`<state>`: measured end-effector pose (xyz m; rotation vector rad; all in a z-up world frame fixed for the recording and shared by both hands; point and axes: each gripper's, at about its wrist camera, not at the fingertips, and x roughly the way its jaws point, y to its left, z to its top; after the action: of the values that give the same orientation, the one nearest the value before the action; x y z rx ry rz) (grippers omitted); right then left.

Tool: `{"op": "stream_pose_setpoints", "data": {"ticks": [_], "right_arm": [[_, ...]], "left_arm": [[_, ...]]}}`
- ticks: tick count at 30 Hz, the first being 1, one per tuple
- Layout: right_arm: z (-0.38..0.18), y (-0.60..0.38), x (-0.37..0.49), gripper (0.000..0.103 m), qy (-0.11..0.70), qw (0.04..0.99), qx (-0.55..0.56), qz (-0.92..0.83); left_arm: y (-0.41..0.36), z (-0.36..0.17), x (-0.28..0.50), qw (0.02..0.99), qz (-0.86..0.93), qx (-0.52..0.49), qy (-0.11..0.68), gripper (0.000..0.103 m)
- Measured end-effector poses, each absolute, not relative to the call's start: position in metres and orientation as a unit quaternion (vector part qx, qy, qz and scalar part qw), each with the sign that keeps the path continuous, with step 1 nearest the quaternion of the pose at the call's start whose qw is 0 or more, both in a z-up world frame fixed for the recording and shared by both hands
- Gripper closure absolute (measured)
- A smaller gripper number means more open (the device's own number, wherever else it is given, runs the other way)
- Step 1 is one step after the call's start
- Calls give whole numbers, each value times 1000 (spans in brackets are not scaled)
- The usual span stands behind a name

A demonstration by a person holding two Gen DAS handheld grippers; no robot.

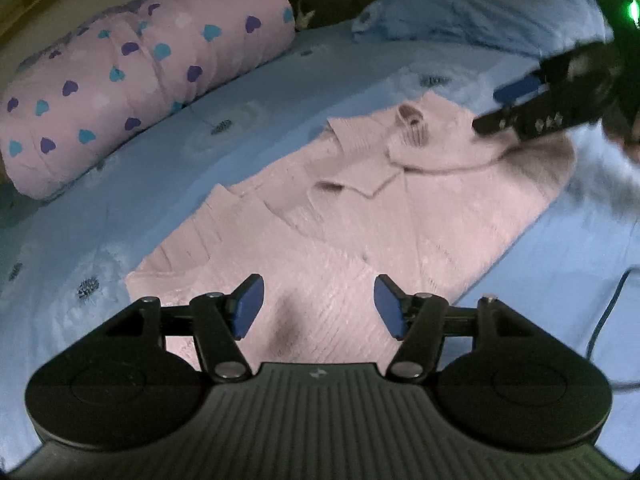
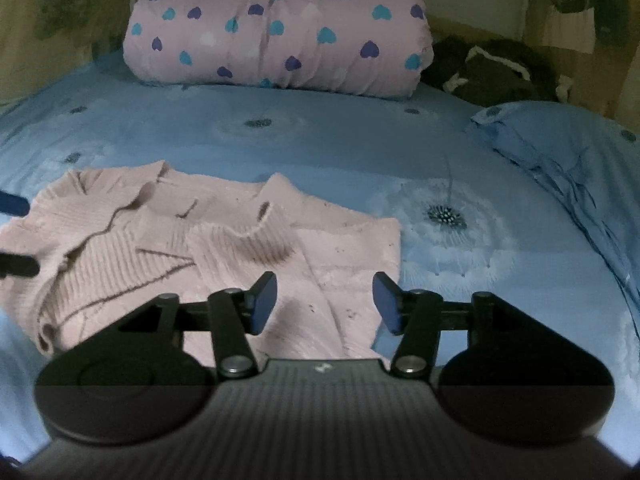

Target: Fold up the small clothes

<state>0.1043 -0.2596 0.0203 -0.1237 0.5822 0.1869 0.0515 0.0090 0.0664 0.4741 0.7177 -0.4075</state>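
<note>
A pink knitted sweater point(image 1: 360, 208) lies flat on the blue bedsheet point(image 1: 160, 184), its sleeves folded across the chest below the ribbed collar point(image 2: 256, 232). My left gripper point(image 1: 318, 304) hovers open over one end of the sweater, nothing between its blue pads. My right gripper point(image 2: 324, 304) is open too, above the sweater's edge point(image 2: 360, 280) near the collar, and it holds nothing. The left wrist view shows the right gripper point(image 1: 500, 110) at the upper right, just over the collar end. In the right wrist view, the left gripper point(image 2: 14, 236) pokes in at the left edge.
A rolled pink quilt with heart prints point(image 2: 280, 28) lies across the far side of the bed. A blue pillow point(image 2: 560, 148) sits at the right, with a dark garment point(image 2: 492, 72) behind it. A dark cable point(image 1: 608, 308) runs over the sheet.
</note>
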Motion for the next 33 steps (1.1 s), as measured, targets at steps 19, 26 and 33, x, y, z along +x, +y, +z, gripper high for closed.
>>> {"op": "stream_pose_setpoints", "data": {"ticks": [19, 26, 33], "right_arm": [[22, -267, 107, 48, 315, 939, -103, 89], [28, -281, 105, 48, 305, 941, -90, 117], [24, -257, 110, 48, 303, 924, -90, 217]], "left_arm": [[33, 69, 65, 916, -169, 146, 335, 94], [78, 90, 93, 946, -59, 100, 301, 94], [108, 97, 122, 955, 28, 87, 284, 94]]}}
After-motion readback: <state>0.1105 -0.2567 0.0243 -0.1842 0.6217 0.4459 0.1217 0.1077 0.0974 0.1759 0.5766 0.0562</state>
